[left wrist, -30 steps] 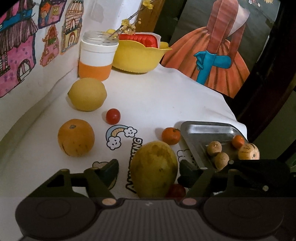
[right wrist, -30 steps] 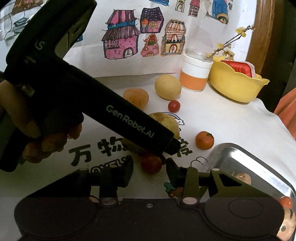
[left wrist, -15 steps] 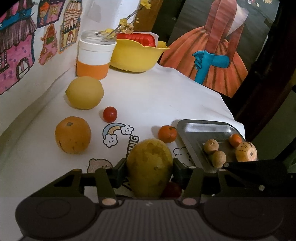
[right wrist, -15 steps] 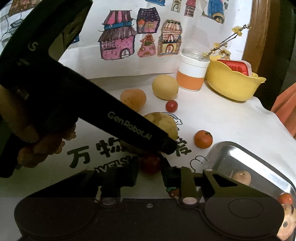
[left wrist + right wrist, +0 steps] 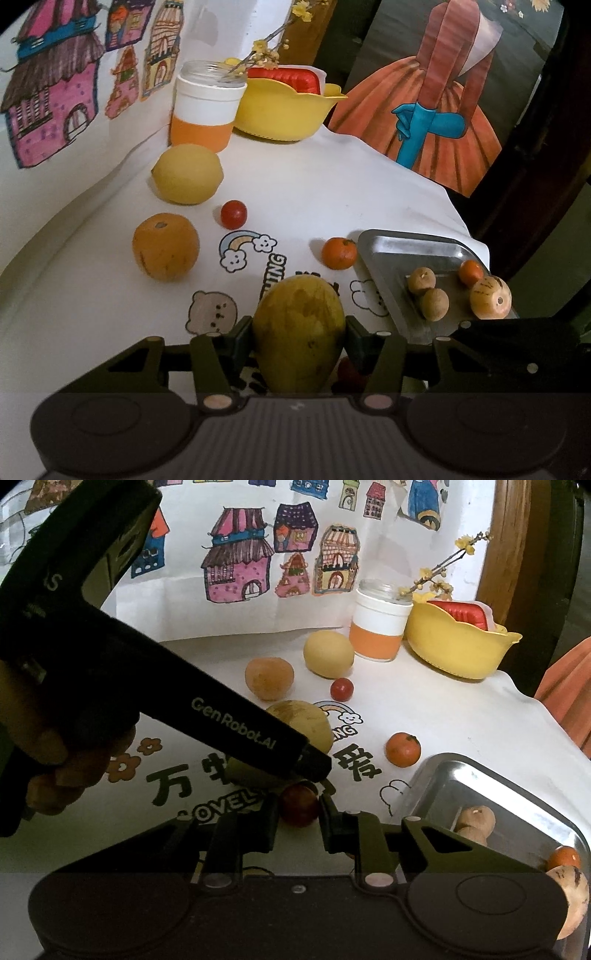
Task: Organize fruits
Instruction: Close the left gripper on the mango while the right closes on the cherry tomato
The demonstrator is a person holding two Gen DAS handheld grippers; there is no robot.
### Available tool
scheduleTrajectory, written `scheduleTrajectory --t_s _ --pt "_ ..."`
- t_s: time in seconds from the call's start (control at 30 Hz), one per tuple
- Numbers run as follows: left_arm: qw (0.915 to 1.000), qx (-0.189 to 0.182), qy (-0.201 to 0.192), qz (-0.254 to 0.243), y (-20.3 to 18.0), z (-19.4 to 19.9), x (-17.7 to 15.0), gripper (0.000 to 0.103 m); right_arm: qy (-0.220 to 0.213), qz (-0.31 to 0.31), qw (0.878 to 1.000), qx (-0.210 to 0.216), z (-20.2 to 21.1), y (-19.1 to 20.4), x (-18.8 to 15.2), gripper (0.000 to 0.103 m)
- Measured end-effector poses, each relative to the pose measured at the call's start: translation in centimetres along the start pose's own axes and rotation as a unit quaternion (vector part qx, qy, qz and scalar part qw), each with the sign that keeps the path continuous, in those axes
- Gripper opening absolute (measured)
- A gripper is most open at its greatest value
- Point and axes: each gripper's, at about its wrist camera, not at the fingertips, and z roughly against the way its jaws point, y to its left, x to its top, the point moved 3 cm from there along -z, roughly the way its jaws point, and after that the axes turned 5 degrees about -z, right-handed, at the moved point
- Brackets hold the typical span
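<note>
Hand point(image 5: 48, 760) at the left edge of the right wrist view grips the handle of the left gripper point(image 5: 299, 338), whose black body slants down to frame centre. Its fingers are clamped on the mango point(image 5: 300, 334) – low centre of the left wrist view. Smaller, the right gripper point(image 5: 297, 818) sits low centre, fingers pressed on either side of a red tomato point(image 5: 299, 805) – beside the steel tray point(image 5: 491, 775) at lower right.

The mango point(image 5: 299, 332) lies on the table point(image 5: 332, 192) between the left gripper point(image 5: 299, 338) fingers; the tray point(image 5: 413, 251) is to its right, the small orange point(image 5: 339, 253) just beside the tray, the bowl point(image 5: 284, 110) behind
</note>
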Motion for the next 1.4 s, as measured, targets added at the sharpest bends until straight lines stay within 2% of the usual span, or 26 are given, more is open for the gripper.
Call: scheduleTrajectory --t_s 0.77,1.07,1.4 --pt "0.9995 0.007 -0.002 0.030 -0.1 4.0 -3.2 0.056 -0.017 -0.011 1.000 -0.003 4.4 2.4 -1.6 0.025" --pt "0.9997 0.002 0.001 0.023 -1.6 6.1 -4.9 0.056 -0.024 -0.019 1.000 -0.007 7.3 3.3 -2.5 0.025" --pt "0.9999 -0.007 -0.013 0.006 -4.4 7.9 -4.6 0.056 -0.046 -0.038 0.998 -0.034 11.1 1.9 -3.4 0.025"
